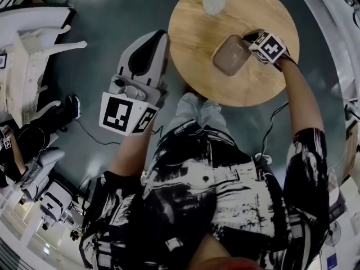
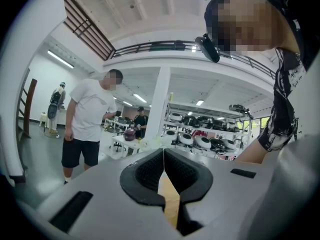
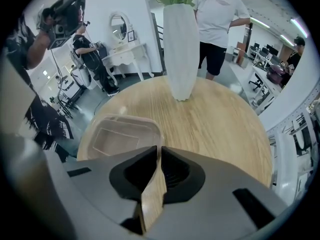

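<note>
A clear plastic container [image 1: 230, 55] [image 3: 120, 136] lies on the round wooden table [image 1: 197, 27] [image 3: 215, 124], near a white vase [image 1: 214, 3] [image 3: 181, 49] of flowers. My right gripper [image 1: 247, 38] [image 3: 159, 148] is at the container's right edge. Its jaws are shut, and the container's near rim corner runs into the thin slit between them. My left gripper [image 1: 163, 34] [image 2: 163, 151] is held off the table's left side, above the dark floor. Its jaw tips meet with nothing between them, and it points out into the room.
A white dressing table [image 1: 28, 55] [image 3: 125, 49] with a mirror stands to the left. A person in a white shirt [image 2: 87, 119] [image 3: 217, 19] stands beyond the table. Shelves of gear [image 2: 205, 134] line the back. A cable [image 1: 270, 128] trails on the floor.
</note>
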Available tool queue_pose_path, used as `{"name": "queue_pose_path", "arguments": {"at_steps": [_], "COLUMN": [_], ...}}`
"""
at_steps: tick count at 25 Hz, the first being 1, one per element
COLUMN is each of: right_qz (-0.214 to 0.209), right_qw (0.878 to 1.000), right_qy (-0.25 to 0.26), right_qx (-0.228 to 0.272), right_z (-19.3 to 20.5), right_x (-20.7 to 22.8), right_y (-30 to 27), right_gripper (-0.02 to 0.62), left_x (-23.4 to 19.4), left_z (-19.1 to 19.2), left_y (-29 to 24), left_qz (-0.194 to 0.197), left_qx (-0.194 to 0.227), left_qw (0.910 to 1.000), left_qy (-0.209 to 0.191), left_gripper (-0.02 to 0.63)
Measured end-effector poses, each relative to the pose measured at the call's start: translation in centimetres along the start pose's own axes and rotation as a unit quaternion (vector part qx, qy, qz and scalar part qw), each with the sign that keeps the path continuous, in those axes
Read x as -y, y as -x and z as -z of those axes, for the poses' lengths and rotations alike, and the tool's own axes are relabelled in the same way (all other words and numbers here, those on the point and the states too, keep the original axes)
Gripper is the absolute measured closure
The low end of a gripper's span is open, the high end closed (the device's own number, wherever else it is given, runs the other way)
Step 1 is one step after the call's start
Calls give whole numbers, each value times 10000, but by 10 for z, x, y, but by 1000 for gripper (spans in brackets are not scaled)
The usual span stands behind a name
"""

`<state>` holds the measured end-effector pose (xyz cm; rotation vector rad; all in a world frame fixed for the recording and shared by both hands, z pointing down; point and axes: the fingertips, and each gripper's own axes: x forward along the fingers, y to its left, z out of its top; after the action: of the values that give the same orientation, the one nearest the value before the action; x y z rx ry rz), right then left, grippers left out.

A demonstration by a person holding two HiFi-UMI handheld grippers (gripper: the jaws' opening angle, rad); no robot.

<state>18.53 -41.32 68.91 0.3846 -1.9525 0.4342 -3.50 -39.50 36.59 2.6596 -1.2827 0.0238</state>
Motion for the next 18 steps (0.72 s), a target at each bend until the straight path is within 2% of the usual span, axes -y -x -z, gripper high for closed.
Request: {"name": "queue_pose_path", "arguments": {"at_steps": [5, 18], "right_qz": [-87, 206], "right_qw": [10000, 9997], "right_qy": [-44, -86], "right_qx": [1, 129], "right_z": [3, -4], "right_x": [1, 0], "right_y": [-1, 18], "right_gripper": [575, 581], "left_x": [1, 4], "left_z": [1, -9], "left_y": [0, 7], "left_qz": [-13, 64], "left_qx": [19, 83], "left_qw": [10000, 9999], "left_qy": [-10, 10], "left_gripper": [604, 604]}}
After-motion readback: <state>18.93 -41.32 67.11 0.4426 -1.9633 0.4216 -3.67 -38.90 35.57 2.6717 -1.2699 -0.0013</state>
